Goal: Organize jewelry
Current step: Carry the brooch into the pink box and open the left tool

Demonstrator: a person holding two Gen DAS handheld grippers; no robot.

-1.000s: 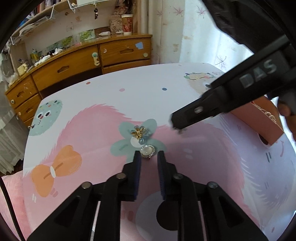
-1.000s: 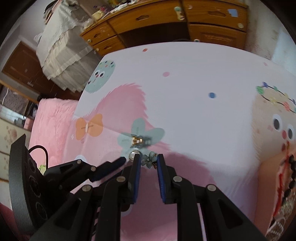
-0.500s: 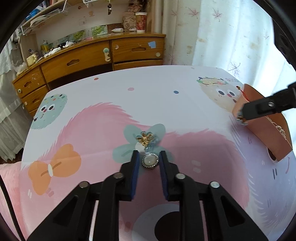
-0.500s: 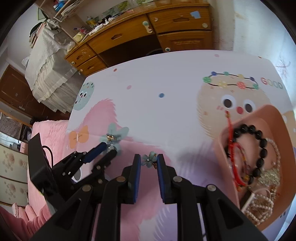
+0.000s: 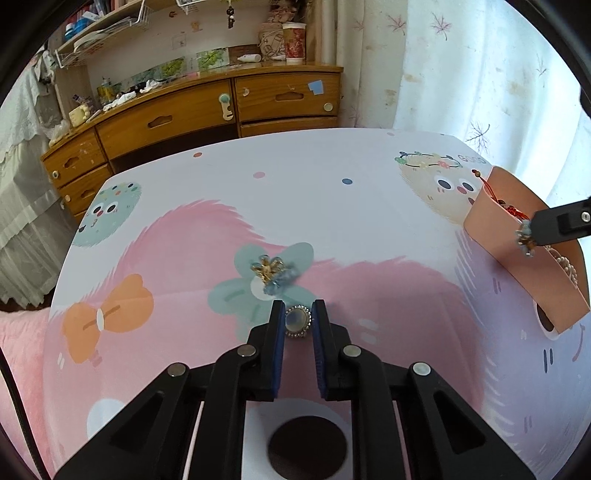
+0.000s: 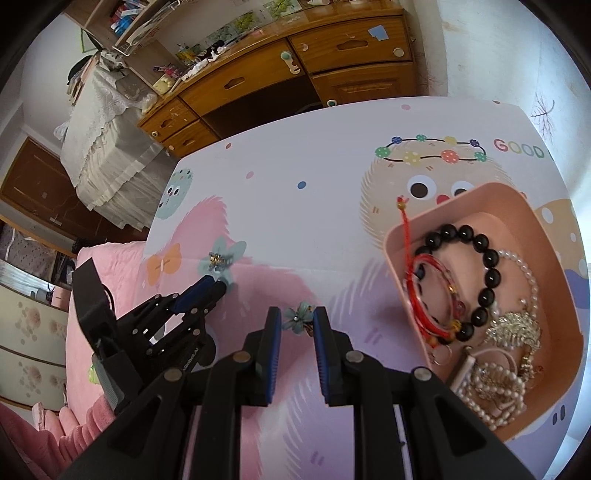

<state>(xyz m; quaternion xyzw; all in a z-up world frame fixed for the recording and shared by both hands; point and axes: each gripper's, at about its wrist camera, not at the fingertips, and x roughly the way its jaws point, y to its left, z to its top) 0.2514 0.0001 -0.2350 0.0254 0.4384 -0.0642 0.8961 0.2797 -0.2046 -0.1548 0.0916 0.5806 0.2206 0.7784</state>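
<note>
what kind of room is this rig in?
Likely a home bedroom: a wooden desk with drawers under cluttered shelves, lace-covered bedding, and pink bedding beside the cartoon-print table.

The pink tray (image 5: 517, 258) is cut off at three o'clock; the gold-and-blue trinket (image 5: 273, 273) looks blurred, perhaps two pieces.

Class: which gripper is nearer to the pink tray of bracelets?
Right. The right gripper, holding a teal flower piece, is at the pink tray rim; the left gripper is far off, mid-table around a round brooch.
</note>
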